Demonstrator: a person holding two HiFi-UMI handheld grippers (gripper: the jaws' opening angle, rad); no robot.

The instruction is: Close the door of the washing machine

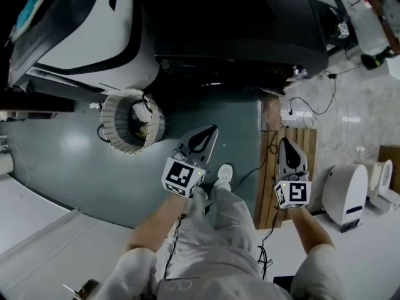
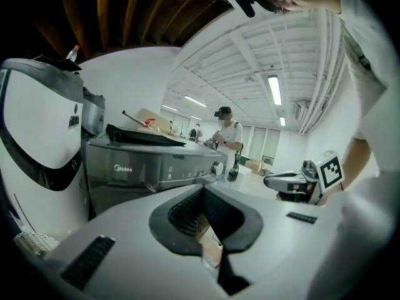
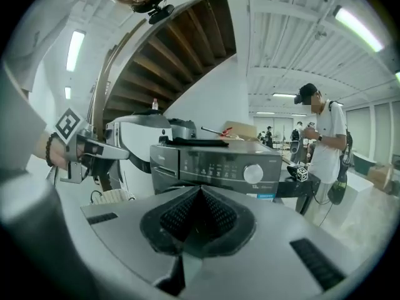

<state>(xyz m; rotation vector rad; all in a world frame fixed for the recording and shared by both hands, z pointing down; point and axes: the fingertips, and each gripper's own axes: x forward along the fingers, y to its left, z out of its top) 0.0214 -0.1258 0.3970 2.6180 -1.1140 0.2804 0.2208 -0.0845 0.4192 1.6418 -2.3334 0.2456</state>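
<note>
The dark grey washing machine [image 1: 237, 30] stands ahead of me, at the top of the head view. Its control strip with a round knob [image 3: 253, 174] faces the right gripper view, and its grey front [image 2: 156, 167] shows in the left gripper view. The door is hidden below both grippers' bodies. My left gripper [image 1: 209, 133] and right gripper [image 1: 286, 144] are held side by side in the air, pointing at the machine and well short of it. Both are shut with nothing between the pads; their tips meet on my left gripper [image 2: 203, 189] and on my right gripper [image 3: 199, 189].
A white rounded appliance [image 1: 94, 30] stands left of the machine, with a ribbed cylinder [image 1: 131, 120] on the floor beside it. A wooden pallet [image 1: 294, 167] and a white device [image 1: 347, 192] lie to the right. Black cloth [image 2: 140, 135] lies on the machine. A person [image 3: 322, 142] stands beyond.
</note>
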